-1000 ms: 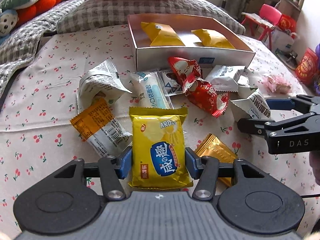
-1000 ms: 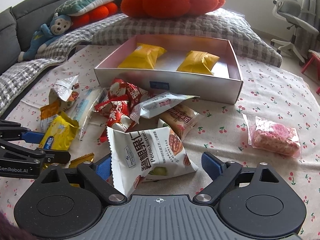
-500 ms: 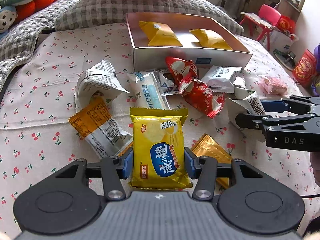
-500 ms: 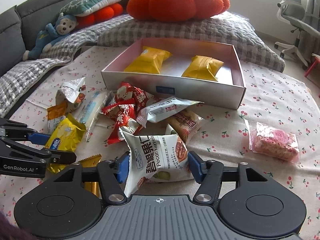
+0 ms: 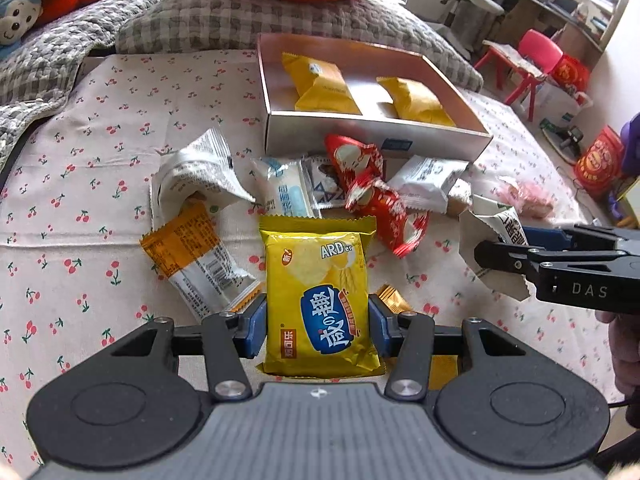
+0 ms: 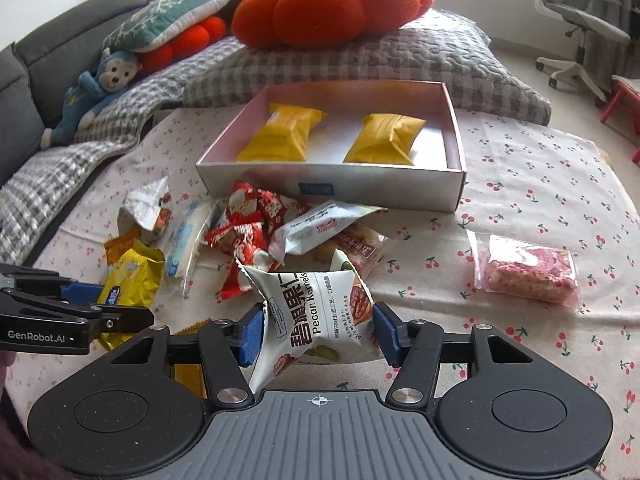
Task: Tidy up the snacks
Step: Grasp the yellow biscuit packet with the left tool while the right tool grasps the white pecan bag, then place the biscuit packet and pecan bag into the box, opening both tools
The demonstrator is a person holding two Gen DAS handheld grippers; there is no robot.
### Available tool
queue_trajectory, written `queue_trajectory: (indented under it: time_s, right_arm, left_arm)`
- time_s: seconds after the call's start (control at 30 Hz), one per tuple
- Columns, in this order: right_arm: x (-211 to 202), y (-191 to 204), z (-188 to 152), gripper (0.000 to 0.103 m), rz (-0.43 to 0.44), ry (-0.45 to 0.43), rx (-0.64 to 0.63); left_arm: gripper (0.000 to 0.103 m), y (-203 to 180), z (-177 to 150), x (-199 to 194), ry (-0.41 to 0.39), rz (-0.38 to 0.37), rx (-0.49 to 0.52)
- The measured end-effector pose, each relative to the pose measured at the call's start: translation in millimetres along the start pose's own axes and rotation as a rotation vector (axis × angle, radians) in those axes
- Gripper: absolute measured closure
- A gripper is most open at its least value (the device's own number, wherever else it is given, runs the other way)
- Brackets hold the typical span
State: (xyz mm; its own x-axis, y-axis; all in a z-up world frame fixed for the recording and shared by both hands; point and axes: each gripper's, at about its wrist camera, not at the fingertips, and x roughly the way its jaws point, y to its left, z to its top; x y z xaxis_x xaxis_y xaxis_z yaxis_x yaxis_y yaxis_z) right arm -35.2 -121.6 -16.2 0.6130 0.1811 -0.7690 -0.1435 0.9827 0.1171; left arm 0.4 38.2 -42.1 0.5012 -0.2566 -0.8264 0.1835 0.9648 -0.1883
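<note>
My left gripper (image 5: 316, 328) is shut on a yellow chip packet (image 5: 316, 280), gripping its lower half just above the cherry-print cloth. My right gripper (image 6: 318, 332) is shut on a white pecan-kernel packet (image 6: 316, 312), which crumples between the blue pads and hangs a little off the cloth. An open silver box (image 6: 332, 186) behind the snack pile holds two yellow packets (image 6: 280, 136). Each gripper appears in the other's view: the right gripper (image 5: 504, 244) at the right edge, the left gripper (image 6: 120, 304) at the left edge.
Loose snacks lie between me and the box: red packets (image 5: 380, 200), white and blue packets (image 5: 284, 192), an orange-and-white bar (image 5: 196, 256), a gold sachet (image 5: 392, 300). A pink snack bag (image 6: 528, 276) lies apart at the right. Pillows and plush toys line the far side.
The right jaws have closed from wide apart onto the pecan packet and lifted it slightly. The left gripper has kept its grip on the yellow packet, nearly still.
</note>
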Motion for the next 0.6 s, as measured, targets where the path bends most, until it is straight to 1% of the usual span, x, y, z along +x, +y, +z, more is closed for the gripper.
queue_trajectory:
  time_s: [0.3, 0.6]
  right_arm:
    - [-9, -12, 17, 0.047, 0.014, -0.027, 0.094]
    - [-12, -25, 39, 0.047, 0.018, -0.078, 0.196]
  left_arm:
    - [0.056, -3, 20, -9, -0.038, -0.031, -0.040]
    - [0.056, -12, 45, -11, -0.084, -0.066, -0.090]
